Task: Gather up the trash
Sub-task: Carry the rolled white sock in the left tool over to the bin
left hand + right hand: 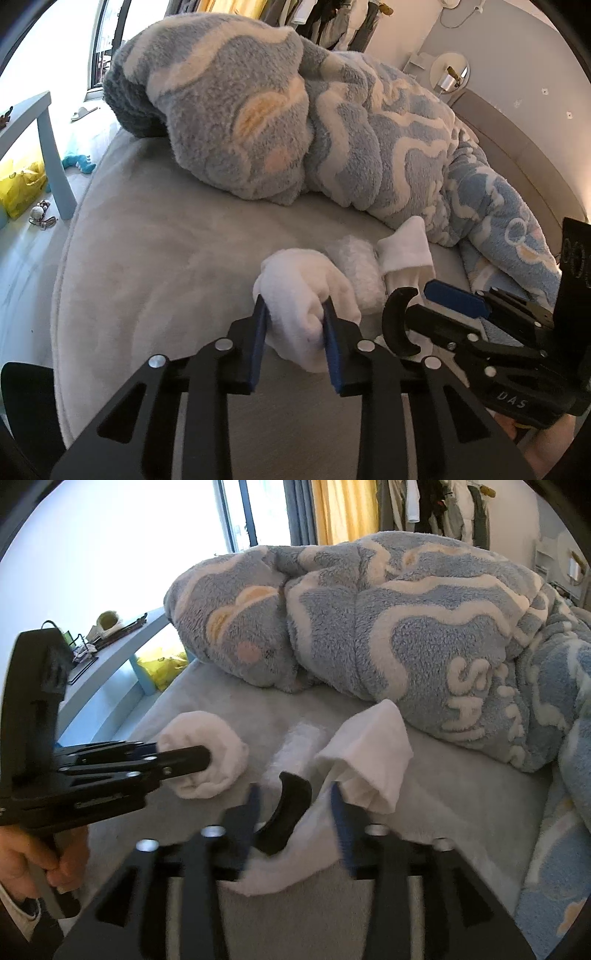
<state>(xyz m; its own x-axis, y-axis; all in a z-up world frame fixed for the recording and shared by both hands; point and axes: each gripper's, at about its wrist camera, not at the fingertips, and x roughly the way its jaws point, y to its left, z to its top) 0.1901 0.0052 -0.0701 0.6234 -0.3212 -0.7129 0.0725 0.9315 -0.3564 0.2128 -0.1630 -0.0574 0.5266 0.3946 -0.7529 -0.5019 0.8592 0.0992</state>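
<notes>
On the grey bed [147,258] lie three white soft pieces in a row. My left gripper [294,314] is shut on the rolled white cloth [295,280], its blue pads pressed into both sides. Beside that roll rests a pale fuzzy piece [358,269], then a white cuffed cloth [406,247]. In the right wrist view my right gripper [295,805] stands open over the near end of the white cuffed cloth [369,753], which lies loose between the blurred blue pads. A black curved hook [284,812] sits between those fingers. The roll [221,749] shows at the left.
A bulky blue-and-white fleece blanket [258,122] covers the back and right of the bed. A light blue table [51,158] stands off the bed's left edge, with a yellow bag [18,184] under it. A hand [29,860] holds the left gripper's handle.
</notes>
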